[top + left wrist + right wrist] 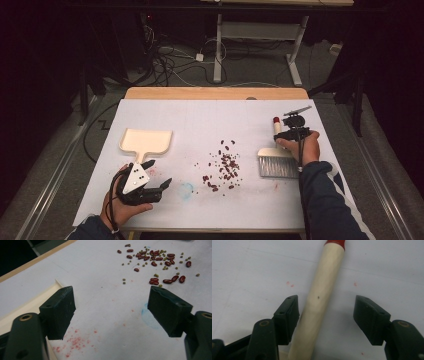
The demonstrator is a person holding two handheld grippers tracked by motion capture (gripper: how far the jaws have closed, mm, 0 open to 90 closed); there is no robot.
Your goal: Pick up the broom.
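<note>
A cream dustpan (146, 141) lies at the table's left; its edge (30, 305) shows beside my left jaw. Red beans and small green ones (225, 165) (155, 260) are scattered mid-table. A brush with grey bristles (276, 166) lies at the right, its cream handle (322, 295) red-tipped (276, 120). My left gripper (159, 172) (112, 312) stands open just below the dustpan's handle, holding nothing. My right gripper (282, 134) (327, 315) is open around the brush handle, which lies against its left finger (287, 315).
The white table cover (210, 120) has a blue smear (187, 189) (150, 317) and red specks (75, 341) near the left gripper. A wooden table edge (215, 93) runs along the back. Cables and desk legs (218, 50) lie on the floor beyond.
</note>
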